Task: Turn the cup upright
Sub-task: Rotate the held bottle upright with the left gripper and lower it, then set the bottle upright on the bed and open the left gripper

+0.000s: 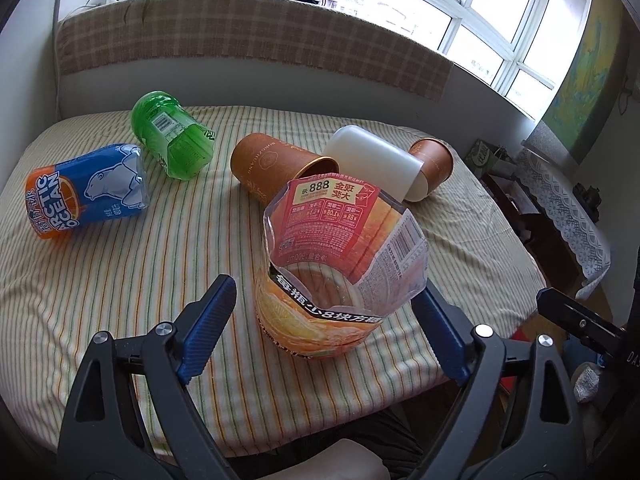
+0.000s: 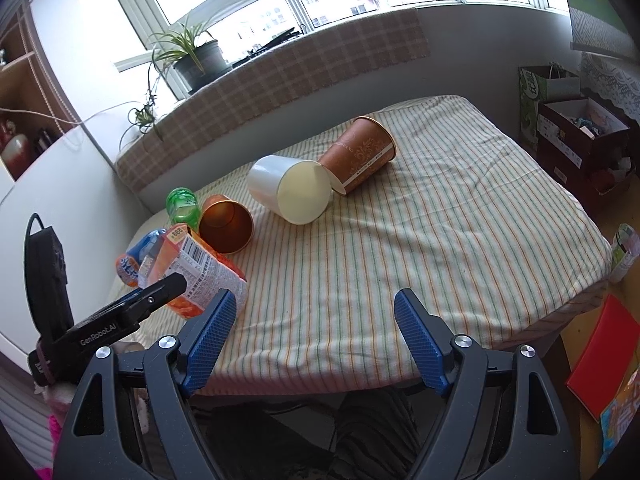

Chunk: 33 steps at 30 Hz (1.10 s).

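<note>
Taking the orange-label cut bottle cup [image 1: 340, 280] as your reference, it stands upright, mouth up, near the front edge of the striped worktop [image 1: 120, 280].

Far left of it lies the blue Arctic Ocean cup [image 1: 86, 190] on its side; behind that, the green cup [image 1: 172, 140], also on its side. Just behind the reference cup lies a brown paper cup [image 1: 276, 164], then the white cup [image 1: 376, 160] and a second brown cup [image 1: 434, 160], all toppled and close together.

Your left gripper [image 1: 324, 328] is spread wide around the reference cup; the left finger stands clear of it, and contact on the other side cannot be judged. Your right gripper [image 2: 316, 336] is spread, empty, over bare cloth to the right of the reference cup.

Risks:
- The cut plastic wall looks thin; squeezing may buckle it or tip the cup.
- Withdrawing the left gripper sideways may knock the cup over the front edge.
- The soft cloth gives poor footing for any cup you stand up.
- The crowded cups behind may roll when one is lifted.
</note>
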Tool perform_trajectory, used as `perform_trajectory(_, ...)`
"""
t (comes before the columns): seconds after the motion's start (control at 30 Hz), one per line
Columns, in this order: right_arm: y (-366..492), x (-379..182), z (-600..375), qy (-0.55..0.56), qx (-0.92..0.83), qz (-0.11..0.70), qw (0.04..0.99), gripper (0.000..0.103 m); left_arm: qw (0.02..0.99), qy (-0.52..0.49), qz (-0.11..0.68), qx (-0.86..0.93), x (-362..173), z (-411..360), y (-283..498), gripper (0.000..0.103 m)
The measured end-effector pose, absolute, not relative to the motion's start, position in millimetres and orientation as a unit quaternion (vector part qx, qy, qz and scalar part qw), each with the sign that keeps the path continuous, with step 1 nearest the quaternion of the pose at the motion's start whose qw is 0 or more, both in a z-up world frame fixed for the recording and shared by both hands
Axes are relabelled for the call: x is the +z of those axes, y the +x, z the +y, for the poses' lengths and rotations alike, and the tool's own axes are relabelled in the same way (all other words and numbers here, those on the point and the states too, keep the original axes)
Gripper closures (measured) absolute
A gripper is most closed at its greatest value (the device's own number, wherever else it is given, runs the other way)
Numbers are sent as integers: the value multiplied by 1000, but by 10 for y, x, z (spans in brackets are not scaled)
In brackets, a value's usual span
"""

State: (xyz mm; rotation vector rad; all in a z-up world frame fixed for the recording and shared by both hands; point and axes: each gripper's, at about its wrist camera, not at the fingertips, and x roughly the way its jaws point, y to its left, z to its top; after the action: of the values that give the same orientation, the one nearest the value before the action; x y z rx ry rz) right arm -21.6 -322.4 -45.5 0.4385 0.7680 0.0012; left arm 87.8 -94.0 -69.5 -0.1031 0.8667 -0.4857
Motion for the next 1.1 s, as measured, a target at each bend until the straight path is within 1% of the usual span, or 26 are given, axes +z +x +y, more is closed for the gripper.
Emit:
perform_trajectory(0.37,-142,-373,-3062,169,5,355,919,22,888,-60,402,-215,-665,-672,692,12)
perform_trajectory(0.53,-91,-362,-3010,171,14,354,919,22,886,-61,407,-216,-682,-594,642,12)
perform_trajectory(0.63,-98,-345,-2986,167,15,350,922,22,891,-70,397,-210,-639,-499,559,12)
perform_trajectory(0.83,-102,-288,-2924,138,-2,328,934,22,934,-75,317,-147,-344,-318,336,12)
perform_trajectory(0.97,-147,-214,-2823,101,-22,298,949,22,959,-56,256,-105,-135,-299,184,11)
perform_trajectory(1.0,-160,-193,-2790,89,-28,290,952,22,964,-49,242,-96,-92,-300,156,9)
perform_trajectory(1.03,-172,-172,-2753,75,-33,282,956,22,968,-45,231,-90,-50,-289,130,2)
perform_trajectory(1.1,-196,-140,-2692,57,-36,268,961,22,974,-42,206,-78,13,-270,76,0)
